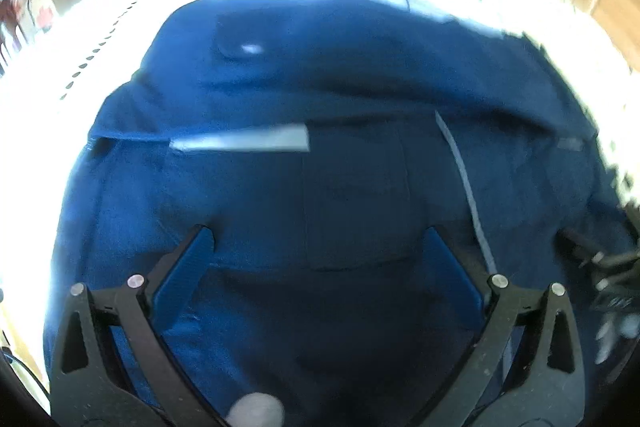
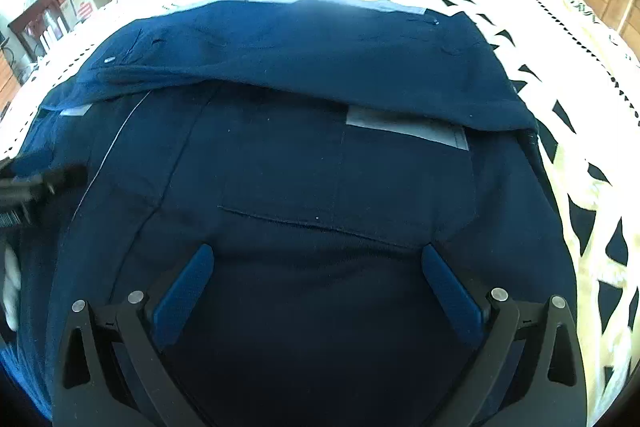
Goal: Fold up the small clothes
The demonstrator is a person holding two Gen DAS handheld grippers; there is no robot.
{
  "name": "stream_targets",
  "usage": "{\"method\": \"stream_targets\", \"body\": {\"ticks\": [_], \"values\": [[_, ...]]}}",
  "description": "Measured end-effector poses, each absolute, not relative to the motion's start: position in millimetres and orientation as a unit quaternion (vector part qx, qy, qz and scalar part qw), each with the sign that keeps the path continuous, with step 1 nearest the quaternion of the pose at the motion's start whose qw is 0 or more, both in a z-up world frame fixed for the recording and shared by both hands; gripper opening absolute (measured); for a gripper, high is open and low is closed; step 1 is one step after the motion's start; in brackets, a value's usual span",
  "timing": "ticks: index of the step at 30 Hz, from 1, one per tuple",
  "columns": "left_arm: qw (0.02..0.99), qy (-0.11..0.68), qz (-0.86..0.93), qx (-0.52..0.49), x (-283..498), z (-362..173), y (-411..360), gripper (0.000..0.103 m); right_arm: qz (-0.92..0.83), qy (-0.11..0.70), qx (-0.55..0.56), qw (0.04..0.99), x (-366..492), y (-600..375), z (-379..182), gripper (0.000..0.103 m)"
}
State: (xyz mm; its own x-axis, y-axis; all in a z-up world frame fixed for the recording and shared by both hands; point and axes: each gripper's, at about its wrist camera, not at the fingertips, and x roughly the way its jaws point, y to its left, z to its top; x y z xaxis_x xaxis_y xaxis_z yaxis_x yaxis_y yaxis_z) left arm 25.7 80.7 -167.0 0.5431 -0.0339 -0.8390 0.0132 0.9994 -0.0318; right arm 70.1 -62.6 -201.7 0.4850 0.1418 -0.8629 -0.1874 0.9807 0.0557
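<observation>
Your left gripper and right gripper both hang with jaws spread wide and empty over one navy garment, which lies on the white lace tablecloth with its far edge folded toward you. Two grey patches show below that fold. Bare cloth lies beyond the garment's far and right edges.

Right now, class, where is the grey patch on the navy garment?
In the right wrist view, the grey patch sits right of centre on the navy garment, just under its folded-over edge.
</observation>
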Motion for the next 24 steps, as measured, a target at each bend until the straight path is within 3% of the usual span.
{"method": "stream_targets", "body": {"ticks": [5,10,18,24], "values": [[0.918,0.397,0.002,-0.016,-9.0,-87.5,130.2,0.103,0.131,0.525,-0.034,0.84,58.0,-80.2,-177.5,0.101],[0.923,0.384,0.008,-0.01,-83.6,-44.5,198.0,0.103,0.144,0.499,-0.07,0.852,10.9,-109.5,-133.2,0.101],[0.863,0.49,-0.01,-0.121,-207.7,-100.4,251.0,0.101,0.134,0.538,-0.068,0.829,-63.7,-164.5,-131.5,0.1],[0.84,0.524,-0.067,-0.126,-221.2,-122.9,226.0,0.082,0.135,0.591,-0.023,0.795,-87.4,-185.4,-157.1,0.094]]}}
